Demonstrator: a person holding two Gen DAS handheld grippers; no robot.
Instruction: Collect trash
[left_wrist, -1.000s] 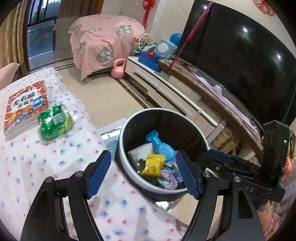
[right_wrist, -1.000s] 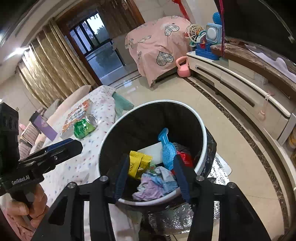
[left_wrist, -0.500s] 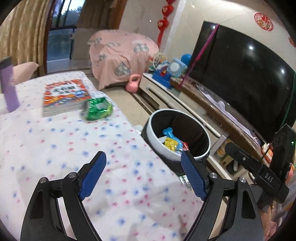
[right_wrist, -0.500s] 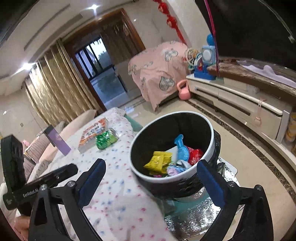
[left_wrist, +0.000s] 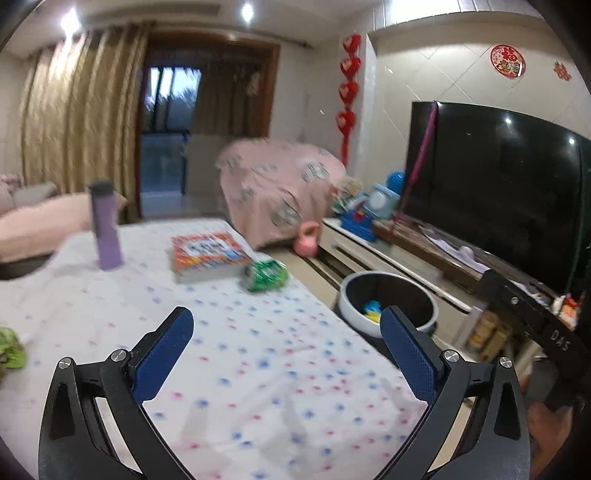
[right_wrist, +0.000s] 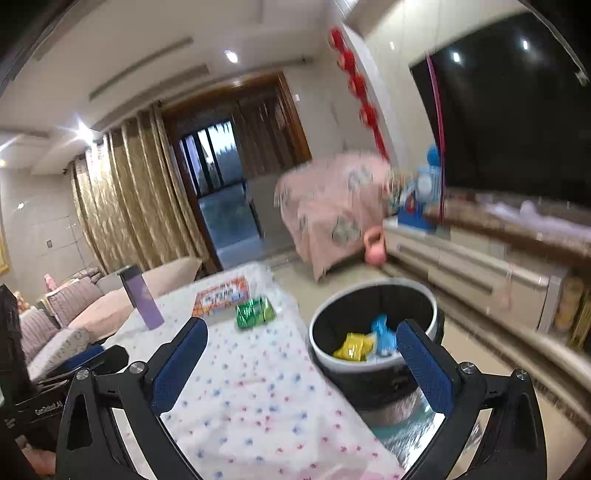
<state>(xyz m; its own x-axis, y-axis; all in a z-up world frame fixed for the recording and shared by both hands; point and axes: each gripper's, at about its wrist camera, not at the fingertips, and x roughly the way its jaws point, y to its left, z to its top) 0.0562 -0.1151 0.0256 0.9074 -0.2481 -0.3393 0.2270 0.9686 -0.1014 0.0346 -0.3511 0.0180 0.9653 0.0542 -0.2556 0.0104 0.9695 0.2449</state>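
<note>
A round black bin with a white rim stands on the floor beside the dotted white table. It holds yellow, blue and other wrappers. A green crumpled packet lies on the table by a book. Another green piece lies at the table's left edge. My left gripper is open and empty above the table. My right gripper is open and empty, between table and bin.
An orange book and a purple bottle stand on the table. A TV on a low cabinet lines the right. A pink-covered chair and pink kettlebell sit behind.
Both grippers have pulled up and back from the bin and tilted up toward the room. The right gripper's jaws, narrow over the bin a second ago, are now wide open.
</note>
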